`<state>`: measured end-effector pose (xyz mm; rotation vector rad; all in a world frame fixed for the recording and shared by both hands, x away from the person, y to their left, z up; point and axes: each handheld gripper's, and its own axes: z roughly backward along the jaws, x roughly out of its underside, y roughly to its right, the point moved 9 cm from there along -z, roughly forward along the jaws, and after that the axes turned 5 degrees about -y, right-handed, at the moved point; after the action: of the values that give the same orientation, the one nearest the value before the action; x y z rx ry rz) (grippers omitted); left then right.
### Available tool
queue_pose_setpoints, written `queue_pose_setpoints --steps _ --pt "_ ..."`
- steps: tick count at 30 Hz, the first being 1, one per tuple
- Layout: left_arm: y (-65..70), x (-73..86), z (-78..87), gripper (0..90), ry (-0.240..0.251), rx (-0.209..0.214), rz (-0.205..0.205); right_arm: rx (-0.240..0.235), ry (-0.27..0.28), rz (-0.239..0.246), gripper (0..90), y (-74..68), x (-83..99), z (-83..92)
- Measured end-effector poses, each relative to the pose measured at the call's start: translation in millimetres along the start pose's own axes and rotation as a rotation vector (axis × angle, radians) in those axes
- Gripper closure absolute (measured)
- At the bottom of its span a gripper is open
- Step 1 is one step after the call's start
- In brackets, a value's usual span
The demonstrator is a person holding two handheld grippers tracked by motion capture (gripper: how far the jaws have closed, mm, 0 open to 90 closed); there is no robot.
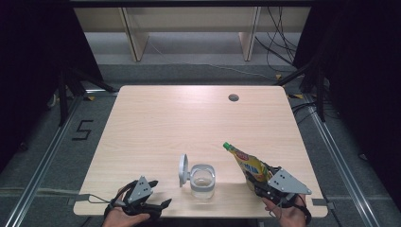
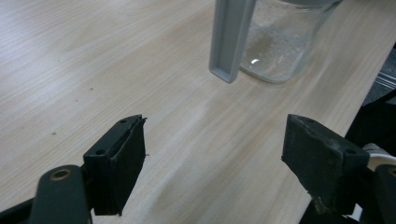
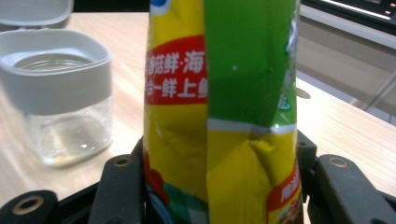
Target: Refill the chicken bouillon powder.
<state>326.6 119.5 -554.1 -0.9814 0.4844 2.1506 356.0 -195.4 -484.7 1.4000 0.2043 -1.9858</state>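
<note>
At the table's (image 1: 156, 118) near edge, close to its left corner, the left gripper (image 1: 161, 205) lies low in the person's left hand (image 1: 124, 218). Its jaws stand wide apart with nothing between them; the left gripper view shows bare wood in the gap and the jar beyond.

Just right of it, near the middle of the near edge, stands a clear glass jar (image 1: 203, 182) with a grey collar. Its grey lid (image 1: 183, 170) is swung open and stands upright on the jar's left side. The jar looks nearly empty, with a faint residue at the bottom.

Farther right, towards the near right corner, the right gripper (image 1: 257, 182) holds a yellow and green pouch (image 1: 248, 165) by its lower end, the jaws pressed against both sides of it. The pouch is lifted and tilts left, its green cap (image 1: 226, 145) pointing up and towards the jar, apart from it. The right gripper view shows the pouch creased where the jaws clamp it.
</note>
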Motion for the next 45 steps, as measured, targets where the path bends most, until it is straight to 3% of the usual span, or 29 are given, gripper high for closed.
queue_pose_setpoints --steps 1,2,4,5,6,7,14,16,18,20,21,23,27,28,29,33,34,35,36,39,41,45 --pt "-2.9 1.5 1.8 20.9 -0.018 -0.005 -0.013 -0.009 -0.007 0.012 48.5 -1.8 0.2 0.3" --pt "-1.2 -0.5 1.3 20.8 0.004 0.005 0.012 -0.014 -0.011 0.012 48.5 -3.5 -0.4 1.2" --pt "-5.5 0.4 3.5 20.8 -0.015 -0.006 -0.030 -0.021 -0.024 0.036 48.6 -8.1 -1.0 3.1" --pt "-3.7 0.5 3.7 20.7 -0.013 0.002 -0.007 -0.015 -0.029 0.064 48.6 -9.6 -2.1 4.2" --pt "-4.2 0.2 3.4 20.7 -0.011 -0.002 -0.006 -0.019 -0.039 0.122 48.5 -13.4 -5.3 6.9" --pt "-4.7 0.6 3.4 20.7 -0.016 -0.005 -0.010 -0.019 -0.039 0.122 48.5 -13.4 -5.3 6.9" --pt "-4.5 0.4 3.6 20.6 -0.014 -0.002 -0.005 -0.027 -0.075 0.263 48.6 -29.9 -9.9 10.4" --pt "-4.0 0.0 3.1 20.6 -0.008 0.000 -0.005 -0.025 -0.086 0.275 48.6 -31.2 -8.7 10.6" --pt "-5.5 1.1 3.4 20.6 -0.018 -0.011 -0.019 -0.008 -0.099 0.356 48.7 -33.5 -7.4 11.1" --pt "-4.2 0.9 2.6 20.6 -0.015 -0.001 -0.010 0.002 -0.112 0.408 48.7 -35.8 -6.8 10.9" --pt "-4.2 0.9 2.6 20.6 -0.015 -0.001 -0.010 0.002 -0.112 0.408 48.7 -35.8 -6.8 10.9" --pt "-4.2 0.7 2.6 20.6 -0.012 0.000 -0.009 0.017 -0.136 0.492 48.7 -38.2 -7.4 9.7" --pt "-4.6 0.5 2.8 20.6 -0.009 -0.003 -0.009 0.029 -0.151 0.518 48.7 -39.5 -7.3 8.5" --pt "-3.3 -0.6 1.8 20.6 0.006 -0.002 0.016 0.026 -0.154 0.549 48.8 -40.6 -8.1 7.7" --pt "-3.5 -0.8 2.0 20.6 0.007 -0.003 0.016 0.033 -0.163 0.582 48.8 -40.9 -9.4 7.1" --pt "-4.1 -0.8 2.5 20.6 0.006 -0.002 0.017 0.049 -0.176 0.598 49.0 -43.4 -9.6 7.8" --pt "-4.1 -0.8 2.4 20.7 0.007 -0.004 0.018 0.062 -0.177 0.651 49.5 -43.6 -11.1 7.3" --pt "-4.5 -0.8 2.2 20.6 0.007 -0.006 0.015 0.088 -0.194 0.674 50.0 -43.6 -9.9 8.4" --pt "-4.8 -0.9 2.2 20.7 0.006 -0.006 0.008 0.125 -0.184 0.771 50.2 -42.3 -12.7 6.3" --pt "-4.1 -0.8 2.1 20.6 0.006 -0.005 0.013 0.143 -0.198 0.796 50.3 -43.1 -13.4 7.0" --pt "-4.1 -0.8 2.2 20.6 0.007 -0.006 0.013 0.165 -0.207 0.855 50.5 -41.3 -14.4 7.2" --pt "-3.5 -0.4 1.7 20.6 0.004 0.000 0.017 0.165 -0.214 0.875 50.5 -41.3 -16.4 6.8"
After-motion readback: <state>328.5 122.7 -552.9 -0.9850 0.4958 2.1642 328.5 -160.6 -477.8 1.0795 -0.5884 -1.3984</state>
